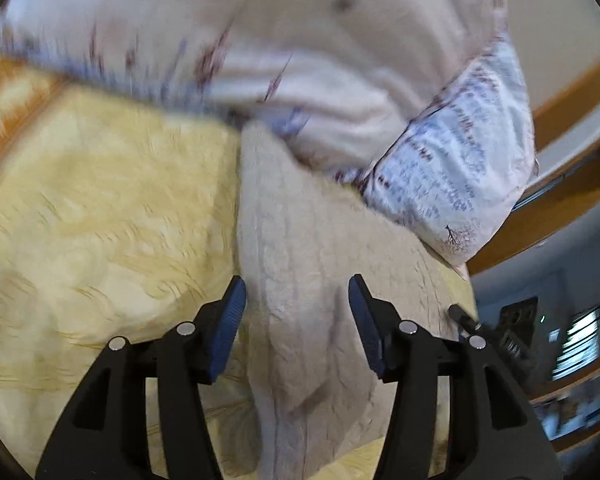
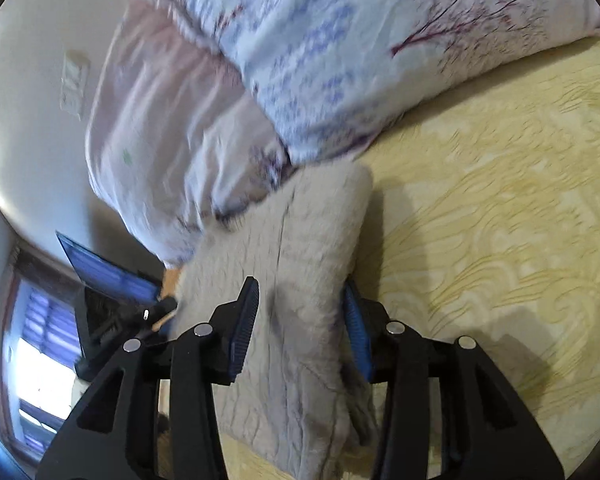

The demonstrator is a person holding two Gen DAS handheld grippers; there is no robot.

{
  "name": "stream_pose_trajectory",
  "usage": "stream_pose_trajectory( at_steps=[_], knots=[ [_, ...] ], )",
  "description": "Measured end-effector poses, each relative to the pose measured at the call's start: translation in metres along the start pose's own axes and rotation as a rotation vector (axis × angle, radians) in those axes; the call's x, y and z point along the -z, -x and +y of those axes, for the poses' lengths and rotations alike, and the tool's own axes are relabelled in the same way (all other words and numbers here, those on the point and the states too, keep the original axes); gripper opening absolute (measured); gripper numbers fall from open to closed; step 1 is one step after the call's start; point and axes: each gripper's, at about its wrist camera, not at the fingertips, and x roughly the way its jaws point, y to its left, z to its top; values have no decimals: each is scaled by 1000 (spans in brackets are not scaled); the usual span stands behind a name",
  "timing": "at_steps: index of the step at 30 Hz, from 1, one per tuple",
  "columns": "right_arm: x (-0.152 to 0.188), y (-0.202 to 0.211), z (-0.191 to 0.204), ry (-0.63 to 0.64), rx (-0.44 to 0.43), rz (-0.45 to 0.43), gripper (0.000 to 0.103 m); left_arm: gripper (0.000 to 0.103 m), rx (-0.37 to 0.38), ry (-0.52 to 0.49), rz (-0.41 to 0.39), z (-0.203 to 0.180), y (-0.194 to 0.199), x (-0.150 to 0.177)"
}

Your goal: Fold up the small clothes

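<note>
A beige knitted garment (image 1: 300,248) lies folded on the yellow bedspread (image 1: 100,200), its far end against the pillows. My left gripper (image 1: 297,292) is open, its blue pads either side of the garment's near part, just above it. In the right wrist view the same garment (image 2: 296,240) runs between the fingers of my right gripper (image 2: 302,300). That gripper is open too, its right pad (image 2: 356,332) partly hidden behind the garment's edge. Both views are blurred by motion.
Pale floral pillows and a quilt (image 1: 452,152) are heaped at the head of the bed (image 2: 340,60). A wooden bed frame (image 1: 572,92) and a wall lie beyond. A laptop with a lit screen (image 2: 108,276) stands beside the bed near a window (image 2: 40,352).
</note>
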Motion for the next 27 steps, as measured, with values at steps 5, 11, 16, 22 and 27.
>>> stream_pose_trajectory(
  at_steps=[5,11,16,22,27],
  knots=[
    [-2,-6,6,20,19,-1,35,62,-63,-223,-85,-40,24,22],
    [0,4,38,206,120,-138,9,64,-149,-373,-81,-72,13,39],
    [2,-21,18,201,320,-66,9,65,-254,-398,-25,-68,-6,48],
    [6,-1,25,217,342,-97,21,69,-282,-372,1,-54,-12,51],
    [37,28,55,345,251,-125,22,71,-310,-366,-42,-49,5,57]
  ],
)
